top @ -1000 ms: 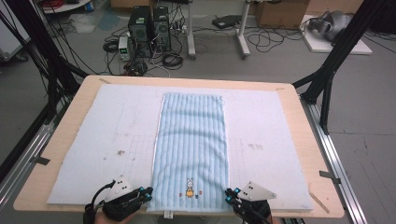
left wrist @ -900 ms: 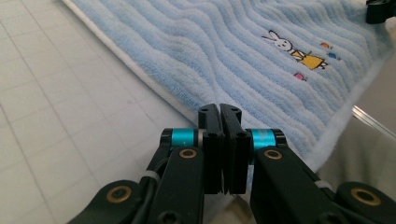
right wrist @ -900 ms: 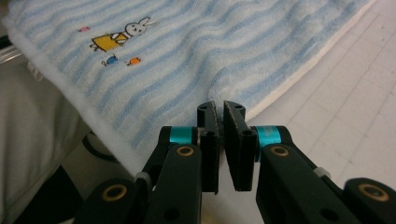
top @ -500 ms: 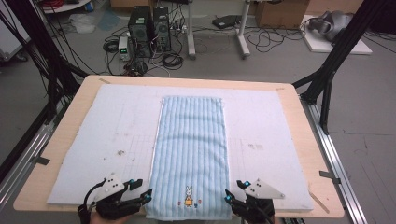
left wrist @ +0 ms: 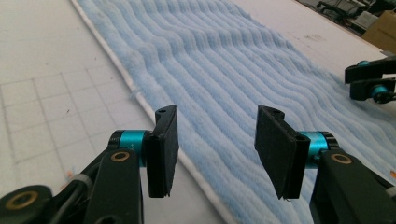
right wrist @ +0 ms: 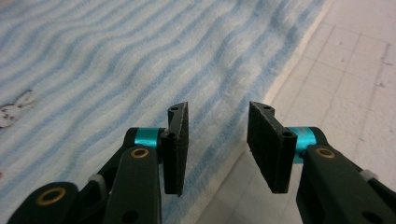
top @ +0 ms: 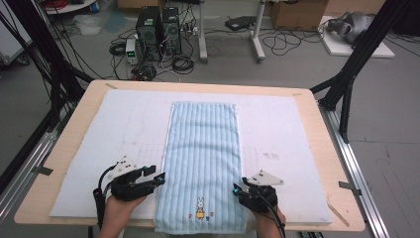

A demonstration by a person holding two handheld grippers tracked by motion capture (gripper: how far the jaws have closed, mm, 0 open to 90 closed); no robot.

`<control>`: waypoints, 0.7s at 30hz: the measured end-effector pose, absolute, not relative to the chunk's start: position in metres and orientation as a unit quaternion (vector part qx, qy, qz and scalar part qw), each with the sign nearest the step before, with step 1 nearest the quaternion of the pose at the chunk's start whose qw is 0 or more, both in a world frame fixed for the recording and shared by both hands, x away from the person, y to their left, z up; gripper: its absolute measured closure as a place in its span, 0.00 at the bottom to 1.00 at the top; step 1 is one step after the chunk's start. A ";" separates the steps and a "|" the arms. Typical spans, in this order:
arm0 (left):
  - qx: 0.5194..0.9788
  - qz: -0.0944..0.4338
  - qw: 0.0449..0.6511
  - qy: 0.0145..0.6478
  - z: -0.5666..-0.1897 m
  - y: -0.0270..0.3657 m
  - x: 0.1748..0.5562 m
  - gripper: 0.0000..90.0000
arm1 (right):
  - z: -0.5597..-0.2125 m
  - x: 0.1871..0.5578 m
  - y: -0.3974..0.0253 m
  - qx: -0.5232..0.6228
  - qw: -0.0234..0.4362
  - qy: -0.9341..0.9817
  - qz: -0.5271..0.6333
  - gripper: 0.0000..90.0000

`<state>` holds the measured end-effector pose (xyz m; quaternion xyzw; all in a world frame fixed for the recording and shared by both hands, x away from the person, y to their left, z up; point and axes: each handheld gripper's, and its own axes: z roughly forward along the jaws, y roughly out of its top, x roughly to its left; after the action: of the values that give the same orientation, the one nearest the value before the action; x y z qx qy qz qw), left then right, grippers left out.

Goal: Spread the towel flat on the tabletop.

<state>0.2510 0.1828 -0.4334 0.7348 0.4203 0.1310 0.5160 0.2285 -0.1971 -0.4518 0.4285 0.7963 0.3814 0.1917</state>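
A light blue striped towel [top: 203,158] lies flat and lengthwise on the white mat [top: 297,144], with a small rabbit print [top: 200,208] near its front end. My left gripper [top: 157,177] is open at the towel's left edge near the front; its jaws straddle that white-trimmed edge [left wrist: 187,161]. My right gripper [top: 236,190] is open at the towel's right edge, its jaws over the towel's border [right wrist: 261,93]. The rabbit print [right wrist: 14,109] shows at the left of the right gripper view. The right gripper [left wrist: 371,81] appears far off in the left gripper view.
The mat covers a wooden table [top: 327,148] framed by black struts [top: 356,59]. Computer towers [top: 158,25], cables and boxes sit on the floor behind the table. Faint grid lines [left wrist: 56,107] mark the mat beside the towel.
Both grippers have shifted inward to the towel's front side edges. The towel lies as before.
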 end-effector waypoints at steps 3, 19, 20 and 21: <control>0.734 0.129 0.518 0.420 -0.433 0.180 0.260 0.56 | -0.451 0.231 -0.199 0.422 0.187 0.801 0.381 0.74; 0.735 0.138 0.509 0.427 -0.427 0.171 0.297 0.57 | -0.446 0.230 -0.212 0.412 0.187 0.798 0.398 0.72; 0.739 0.140 0.502 0.426 -0.427 0.169 0.300 0.58 | -0.444 0.234 -0.211 0.416 0.187 0.794 0.402 0.71; 0.742 0.142 0.496 0.428 -0.429 0.168 0.304 0.58 | -0.442 0.237 -0.211 0.416 0.190 0.791 0.406 0.70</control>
<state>0.3035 0.1678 -0.4288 0.7425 0.4275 0.1418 0.4959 0.2374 -0.2105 -0.4424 0.4164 0.7908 0.4063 0.1902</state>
